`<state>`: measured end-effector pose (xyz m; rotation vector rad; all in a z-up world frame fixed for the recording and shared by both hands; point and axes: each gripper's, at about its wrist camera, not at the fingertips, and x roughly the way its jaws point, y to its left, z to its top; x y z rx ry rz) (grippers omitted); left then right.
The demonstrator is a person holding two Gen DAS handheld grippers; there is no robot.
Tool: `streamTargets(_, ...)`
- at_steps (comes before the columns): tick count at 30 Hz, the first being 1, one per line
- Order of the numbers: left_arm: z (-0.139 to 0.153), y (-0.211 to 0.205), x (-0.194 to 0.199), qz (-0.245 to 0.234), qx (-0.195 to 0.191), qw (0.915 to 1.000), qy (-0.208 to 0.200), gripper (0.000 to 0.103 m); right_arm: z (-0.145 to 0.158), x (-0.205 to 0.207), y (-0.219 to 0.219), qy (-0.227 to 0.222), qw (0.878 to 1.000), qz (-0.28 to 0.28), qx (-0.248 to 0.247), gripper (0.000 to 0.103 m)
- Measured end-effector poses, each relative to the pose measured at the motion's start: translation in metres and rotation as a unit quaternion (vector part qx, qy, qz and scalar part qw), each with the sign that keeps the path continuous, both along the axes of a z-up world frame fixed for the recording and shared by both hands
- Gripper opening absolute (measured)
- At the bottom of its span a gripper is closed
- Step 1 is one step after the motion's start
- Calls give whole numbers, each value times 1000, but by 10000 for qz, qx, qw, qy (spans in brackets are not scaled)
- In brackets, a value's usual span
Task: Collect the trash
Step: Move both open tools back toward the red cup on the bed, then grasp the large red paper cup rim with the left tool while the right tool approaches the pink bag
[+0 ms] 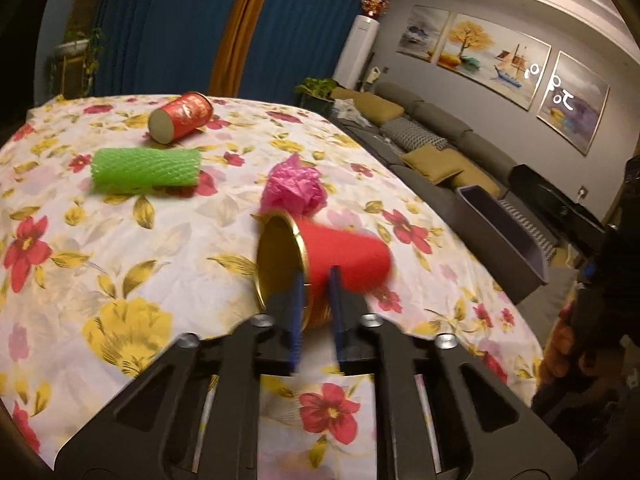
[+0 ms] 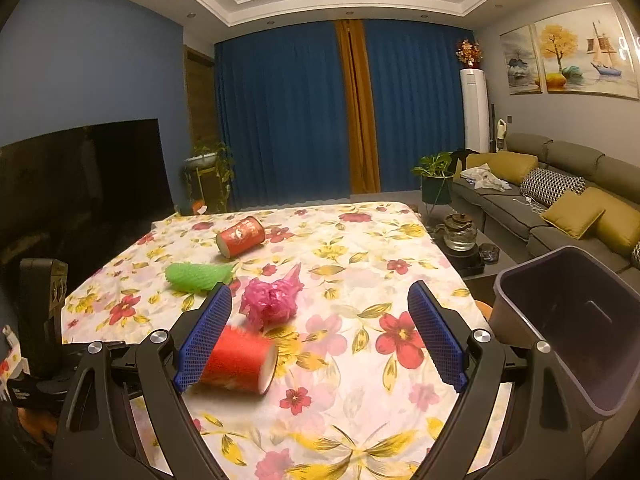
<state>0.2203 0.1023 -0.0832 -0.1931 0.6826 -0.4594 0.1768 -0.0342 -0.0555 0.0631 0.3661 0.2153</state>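
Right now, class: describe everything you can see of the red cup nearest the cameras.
The red cup lies on its side on the flowered tablecloth. It looks like paper: red outside, gold rim and lining, pale base in the right wrist view. Its mouth faces away from the bin. The left gripper is shut on its rim wall, one finger inside. The pink crumpled bag lies just beyond.

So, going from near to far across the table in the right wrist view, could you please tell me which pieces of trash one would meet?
Red cup lying on its side, nearest → pink crumpled bag → green foam net → red tube lying farthest back.
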Motion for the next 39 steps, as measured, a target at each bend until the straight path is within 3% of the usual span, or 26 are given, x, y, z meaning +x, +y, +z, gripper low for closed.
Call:
streamTargets(15, 20, 11, -5, 428, 34, 9984, -372, 2, 2, 13, 12, 79, 9999, 80, -90, 87)
streamTargets(30, 61, 20, 19, 1373, 503, 9837, -1042, 2, 18, 49, 34, 161, 9994, 152, -266, 87)
streamTargets(39, 41, 45, 35, 1906, 598, 9754, -935, 2, -4, 90, 65, 361, 9975, 261, -541, 87)
